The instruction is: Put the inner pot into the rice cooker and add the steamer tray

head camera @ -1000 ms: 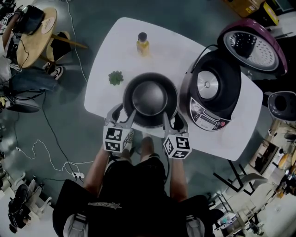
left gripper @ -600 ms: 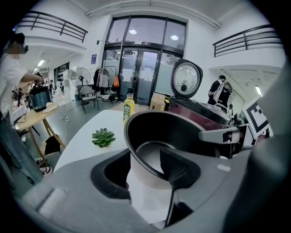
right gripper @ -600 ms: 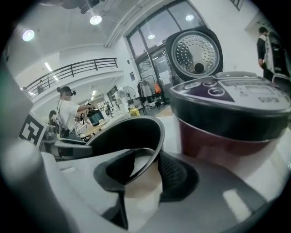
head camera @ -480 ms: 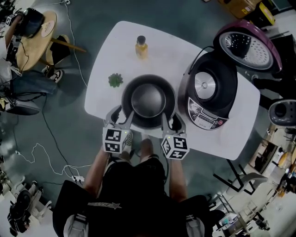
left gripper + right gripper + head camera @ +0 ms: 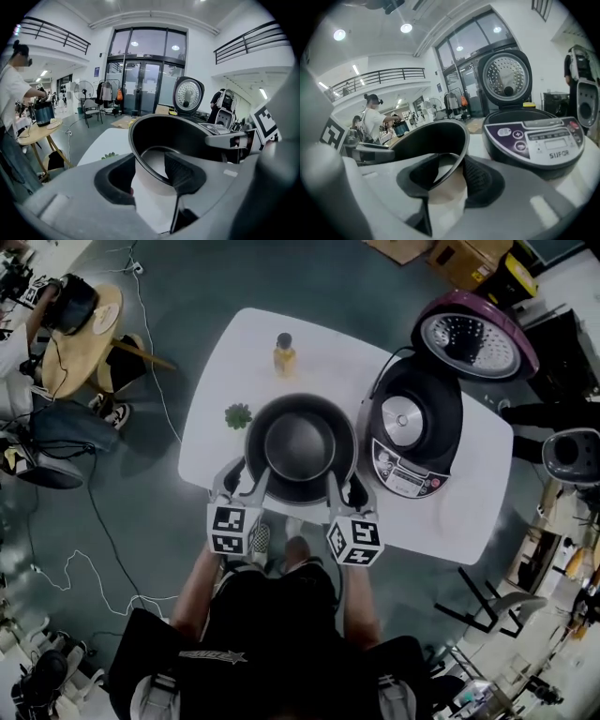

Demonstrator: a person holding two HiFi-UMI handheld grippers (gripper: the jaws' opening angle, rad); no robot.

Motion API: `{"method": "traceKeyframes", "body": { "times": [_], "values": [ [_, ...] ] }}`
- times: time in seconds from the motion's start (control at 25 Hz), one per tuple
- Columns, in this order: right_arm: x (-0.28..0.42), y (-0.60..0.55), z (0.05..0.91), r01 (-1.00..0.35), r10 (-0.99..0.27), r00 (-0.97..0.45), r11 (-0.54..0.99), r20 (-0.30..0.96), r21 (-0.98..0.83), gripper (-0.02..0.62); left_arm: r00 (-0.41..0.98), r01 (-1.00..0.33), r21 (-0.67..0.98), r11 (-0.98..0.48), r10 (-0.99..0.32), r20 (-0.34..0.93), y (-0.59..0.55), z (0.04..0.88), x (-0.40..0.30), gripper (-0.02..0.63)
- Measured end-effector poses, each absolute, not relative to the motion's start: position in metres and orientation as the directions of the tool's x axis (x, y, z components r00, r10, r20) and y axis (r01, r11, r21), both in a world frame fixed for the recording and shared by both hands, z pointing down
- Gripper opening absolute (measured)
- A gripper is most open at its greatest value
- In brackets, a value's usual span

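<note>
Head view: inner pot [image 5: 300, 442] is seen at the near edge of the white table [image 5: 272, 343], just left of the rice cooker [image 5: 412, 432], whose lid is raised. The pot's near rim is taken by the left gripper [image 5: 246, 479] and the right gripper [image 5: 342, 486].

Left gripper view: the pot wall is clamped, one pad inside and one outside. The jaws have just been closing on it.

Right gripper view: the same grip is noted, jaws just closed in on the rim, with the cooker close beside.
</note>
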State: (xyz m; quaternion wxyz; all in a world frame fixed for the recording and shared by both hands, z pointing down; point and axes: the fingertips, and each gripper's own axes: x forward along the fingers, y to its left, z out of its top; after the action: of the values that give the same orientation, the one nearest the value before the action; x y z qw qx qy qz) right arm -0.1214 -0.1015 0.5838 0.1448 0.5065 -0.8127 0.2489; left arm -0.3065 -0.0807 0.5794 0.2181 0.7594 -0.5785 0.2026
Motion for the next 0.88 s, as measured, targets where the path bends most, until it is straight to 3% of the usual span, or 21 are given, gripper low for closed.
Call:
{"method": "traceKeyframes", "body": {
  "times": [0.48, 0.88],
  "values": [
    [-0.122, -0.095, 0.514, -0.908, -0.826, -0.417, 0.356, 0.38, -0.221, 0.158, 0.279, -0.958, 0.07, -0.277, -0.85, 0.447, -0.081, 0.51, -0.308, 0.202],
    [-0.083, -0.108, 0.469, -0.93, -0.883, -0.359, 0.309, 0.302, -0.201, 0.158, 0.345, -0.936, 0.053, -0.349, -0.873, 0.344, -0.108, 0.465, -0.271, 0.199]
  ]
}}
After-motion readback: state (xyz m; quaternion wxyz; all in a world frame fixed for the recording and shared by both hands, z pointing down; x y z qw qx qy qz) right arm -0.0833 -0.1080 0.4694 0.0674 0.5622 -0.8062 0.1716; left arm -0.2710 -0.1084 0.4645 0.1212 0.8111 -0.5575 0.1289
